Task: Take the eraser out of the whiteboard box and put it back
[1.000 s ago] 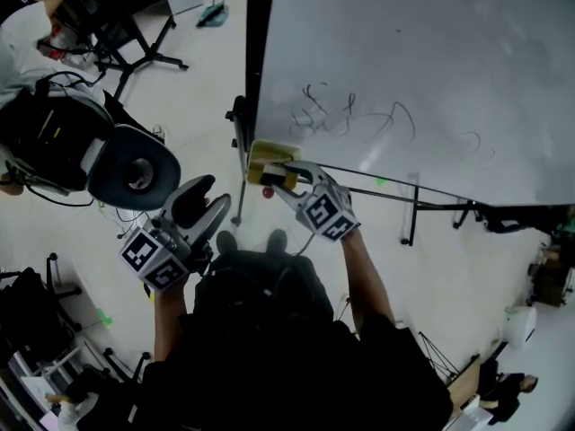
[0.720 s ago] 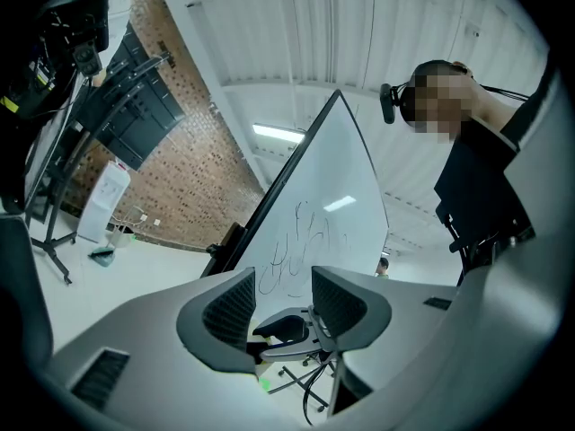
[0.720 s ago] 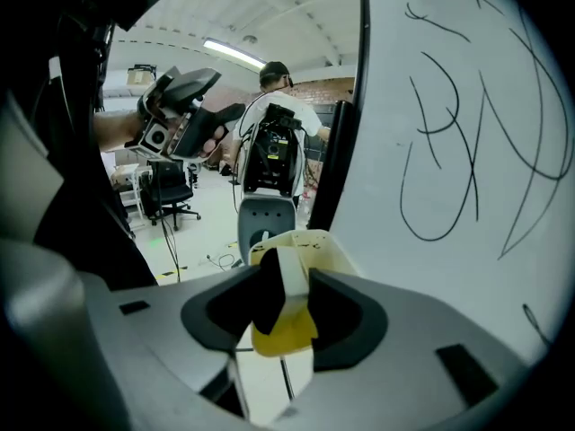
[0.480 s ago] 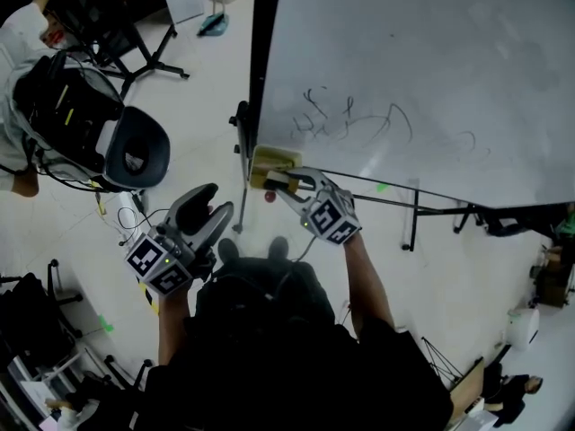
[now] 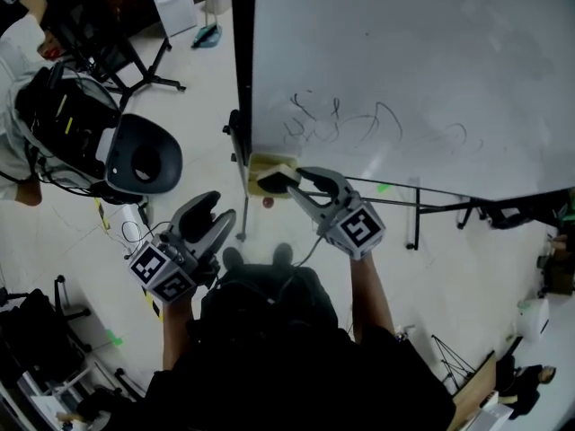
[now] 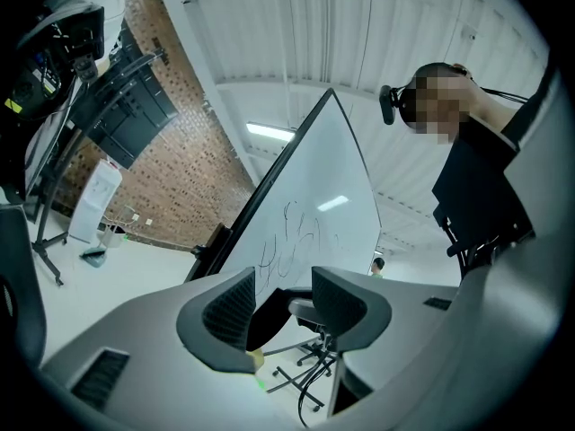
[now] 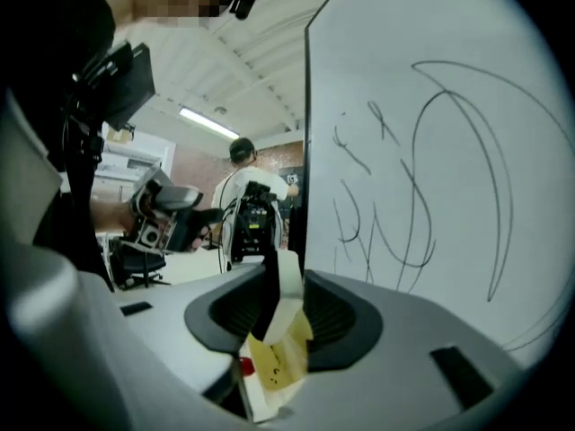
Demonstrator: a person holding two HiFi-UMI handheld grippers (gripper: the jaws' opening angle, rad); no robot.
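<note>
The whiteboard [image 5: 404, 61] carries black scribbles, and a yellow box [image 5: 260, 164] hangs at its lower left corner. My right gripper [image 5: 286, 180] is just over that box, its jaws closing on the eraser [image 5: 277, 181]. In the right gripper view the eraser [image 7: 286, 290], pale with a dark face, stands upright between the pads, and the yellow box [image 7: 274, 362] lies just below it. My left gripper [image 5: 216, 214] hangs lower left, away from the board. In the left gripper view its jaws [image 6: 283, 308] are open with nothing between them.
A black office chair [image 5: 144, 160] stands on the floor at left, with a person [image 5: 18, 43] behind it. The board's stand legs [image 5: 413, 214] run along the floor under its lower edge. A small red thing [image 5: 267, 202] lies below the box.
My right gripper has risen from the yellow box with the eraser between its jaws, and the jaws have narrowed. The left gripper has stayed put.
</note>
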